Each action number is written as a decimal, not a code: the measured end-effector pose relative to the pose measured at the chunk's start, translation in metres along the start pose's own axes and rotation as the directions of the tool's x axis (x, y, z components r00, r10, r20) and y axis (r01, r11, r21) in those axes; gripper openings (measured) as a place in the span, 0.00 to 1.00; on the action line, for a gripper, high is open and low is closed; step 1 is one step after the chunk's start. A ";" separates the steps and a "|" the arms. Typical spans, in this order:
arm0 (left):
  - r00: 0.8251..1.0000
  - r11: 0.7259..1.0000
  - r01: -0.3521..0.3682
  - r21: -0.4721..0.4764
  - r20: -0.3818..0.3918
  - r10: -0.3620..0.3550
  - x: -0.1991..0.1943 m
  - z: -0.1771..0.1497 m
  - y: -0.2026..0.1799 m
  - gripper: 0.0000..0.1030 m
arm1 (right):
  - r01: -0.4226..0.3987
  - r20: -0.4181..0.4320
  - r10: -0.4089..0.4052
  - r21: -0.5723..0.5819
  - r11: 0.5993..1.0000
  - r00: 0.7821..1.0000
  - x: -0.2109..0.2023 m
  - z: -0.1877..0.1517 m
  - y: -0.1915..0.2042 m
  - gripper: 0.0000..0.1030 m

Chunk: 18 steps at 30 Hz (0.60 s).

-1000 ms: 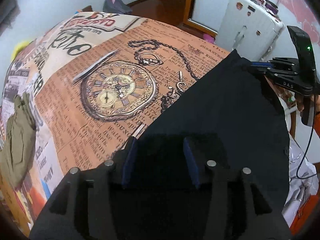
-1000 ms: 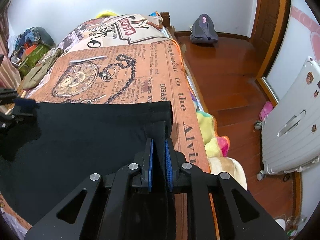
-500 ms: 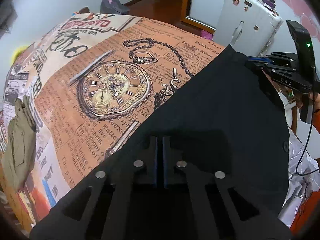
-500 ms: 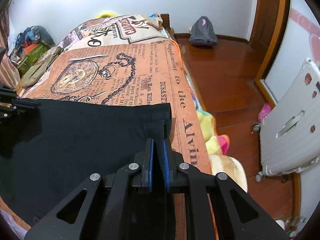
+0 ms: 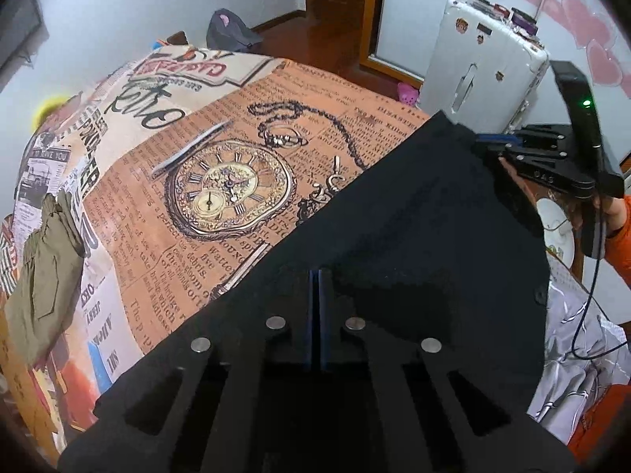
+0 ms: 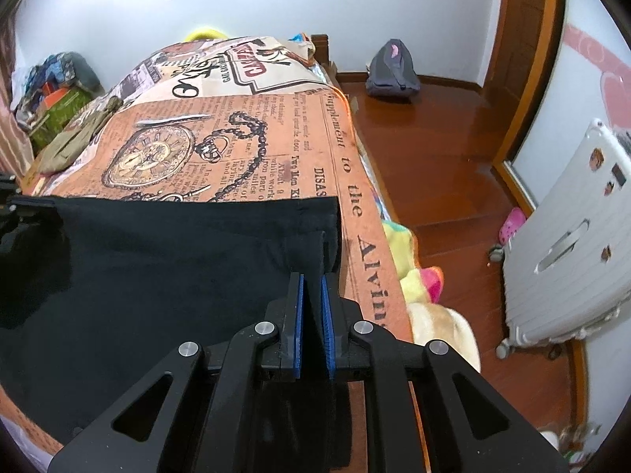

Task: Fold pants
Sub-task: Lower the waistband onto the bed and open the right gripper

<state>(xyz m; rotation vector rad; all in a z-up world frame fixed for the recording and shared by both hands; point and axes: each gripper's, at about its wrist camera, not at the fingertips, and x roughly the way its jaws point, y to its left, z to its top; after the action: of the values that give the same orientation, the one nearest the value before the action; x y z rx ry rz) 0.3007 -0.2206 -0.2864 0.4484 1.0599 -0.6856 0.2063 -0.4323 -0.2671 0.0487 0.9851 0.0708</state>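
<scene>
Black pants (image 5: 414, 228) lie spread over the near end of the bed, also in the right wrist view (image 6: 165, 260). My left gripper (image 5: 315, 276) is shut on one corner of the pants, its blue pads pressed together on the cloth. My right gripper (image 6: 311, 280) is shut on the opposite corner, with a fold of black cloth between its pads; it also shows in the left wrist view (image 5: 497, 144). The left gripper shows at the far left edge of the right wrist view (image 6: 15, 205). The stretched edge runs straight between the two grippers.
The bed cover (image 5: 236, 181) has an orange newspaper and pocket-watch print. An olive garment (image 5: 43, 268) lies at the bed's far side. A white suitcase (image 6: 572, 244) stands on the wooden floor, with a soft toy (image 6: 422, 276) and a grey backpack (image 6: 390, 71) beside the bed.
My left gripper, open a second ago, has shut on the pants corner. Both grippers have lifted slightly, and the pants edge is pulled tighter between them.
</scene>
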 end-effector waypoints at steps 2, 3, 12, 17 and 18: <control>1.000 1.000 0.003 0.002 0.018 -0.003 -0.006 -0.002 -0.002 0.01 | -0.008 -0.001 0.008 0.021 1.000 1.000 0.000 0.000 -0.001 0.08; 1.000 1.000 0.004 0.005 0.022 -0.004 -0.009 -0.003 -0.003 0.01 | -0.017 -0.001 0.017 0.027 1.000 1.000 0.000 0.000 -0.001 0.09; 0.999 1.000 -0.005 0.004 0.047 0.005 -0.016 -0.005 -0.006 0.01 | 0.033 0.039 -0.032 -0.016 0.999 0.999 -0.007 -0.001 0.008 0.07; 0.998 1.000 -0.007 -0.030 0.060 0.009 -0.013 0.004 0.003 0.01 | 0.066 0.066 -0.065 -0.011 0.998 0.996 -0.006 0.007 0.005 0.07; 0.998 0.999 -0.007 -0.037 0.061 0.010 -0.012 0.006 0.005 0.01 | 0.067 0.070 -0.067 -0.007 0.998 0.995 -0.005 0.008 0.005 0.07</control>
<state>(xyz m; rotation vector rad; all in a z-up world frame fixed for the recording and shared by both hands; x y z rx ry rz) 0.3043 -0.2171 -0.2731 0.3980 1.0111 -0.6674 0.2101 -0.4281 -0.2578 0.0095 0.9161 0.0122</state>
